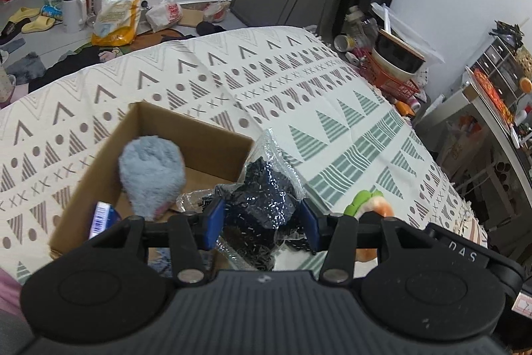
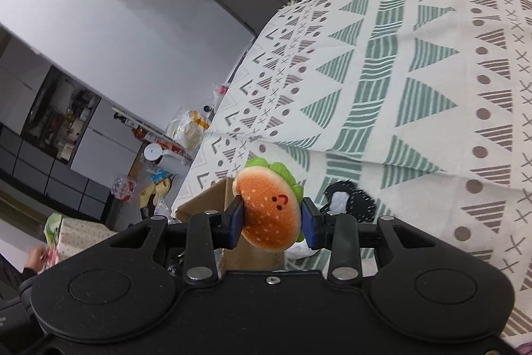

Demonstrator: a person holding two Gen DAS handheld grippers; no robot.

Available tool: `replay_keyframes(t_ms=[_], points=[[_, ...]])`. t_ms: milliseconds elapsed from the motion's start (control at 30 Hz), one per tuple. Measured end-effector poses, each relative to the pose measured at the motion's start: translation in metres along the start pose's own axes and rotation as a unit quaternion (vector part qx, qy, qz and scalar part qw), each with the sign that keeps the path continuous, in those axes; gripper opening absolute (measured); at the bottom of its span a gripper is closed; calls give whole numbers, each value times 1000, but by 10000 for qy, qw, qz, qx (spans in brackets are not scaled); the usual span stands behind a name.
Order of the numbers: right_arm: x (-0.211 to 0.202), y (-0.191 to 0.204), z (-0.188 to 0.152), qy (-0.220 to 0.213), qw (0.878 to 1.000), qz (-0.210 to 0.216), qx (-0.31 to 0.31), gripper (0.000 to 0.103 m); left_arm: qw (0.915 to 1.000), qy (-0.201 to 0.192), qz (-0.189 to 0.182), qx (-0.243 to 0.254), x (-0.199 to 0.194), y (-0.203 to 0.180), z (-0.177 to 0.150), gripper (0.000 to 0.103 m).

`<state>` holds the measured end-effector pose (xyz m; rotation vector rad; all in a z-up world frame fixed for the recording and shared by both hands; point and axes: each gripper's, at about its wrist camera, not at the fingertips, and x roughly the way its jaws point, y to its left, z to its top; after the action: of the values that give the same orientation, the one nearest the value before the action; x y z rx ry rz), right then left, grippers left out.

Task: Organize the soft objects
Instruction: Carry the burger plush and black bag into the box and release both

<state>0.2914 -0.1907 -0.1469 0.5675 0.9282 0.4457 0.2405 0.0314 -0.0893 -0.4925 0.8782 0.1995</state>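
Note:
An open cardboard box [image 1: 199, 135] sits on the patterned cloth [image 1: 316, 95]. Inside it lie a fluffy blue-grey plush [image 1: 151, 172] and a blue-and-white packet [image 1: 101, 215]. My left gripper [image 1: 262, 223] is shut on a clear bag of dark sequined fabric [image 1: 266, 188], held at the box's right wall. The right gripper [image 2: 271, 218] is shut on a burger plush [image 2: 269, 208] with green lettuce trim, just above and beside the box [image 2: 206, 198]. That burger [image 1: 379, 205] also shows in the left wrist view. A black-and-white soft item [image 2: 352, 198] lies on the cloth behind it.
A red wire basket [image 1: 392, 79] with a bowl stands past the cloth's far right corner. A white kettle [image 1: 73, 9], bags and yellow slippers [image 1: 30, 19] litter the floor beyond. Shelves [image 1: 498, 95] line the right side. A person's hand [image 2: 35, 257] shows at lower left.

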Motion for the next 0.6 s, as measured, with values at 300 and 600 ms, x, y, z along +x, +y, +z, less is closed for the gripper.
replay_keyframes(t_ms=[300, 600], points=[[11, 29, -16, 81, 9992, 106, -371, 36, 9998, 73, 49, -160, 2, 31, 7, 49], [31, 52, -28, 247, 9972, 140, -689, 36, 9988, 351, 215, -274, 13, 59, 0, 50]])
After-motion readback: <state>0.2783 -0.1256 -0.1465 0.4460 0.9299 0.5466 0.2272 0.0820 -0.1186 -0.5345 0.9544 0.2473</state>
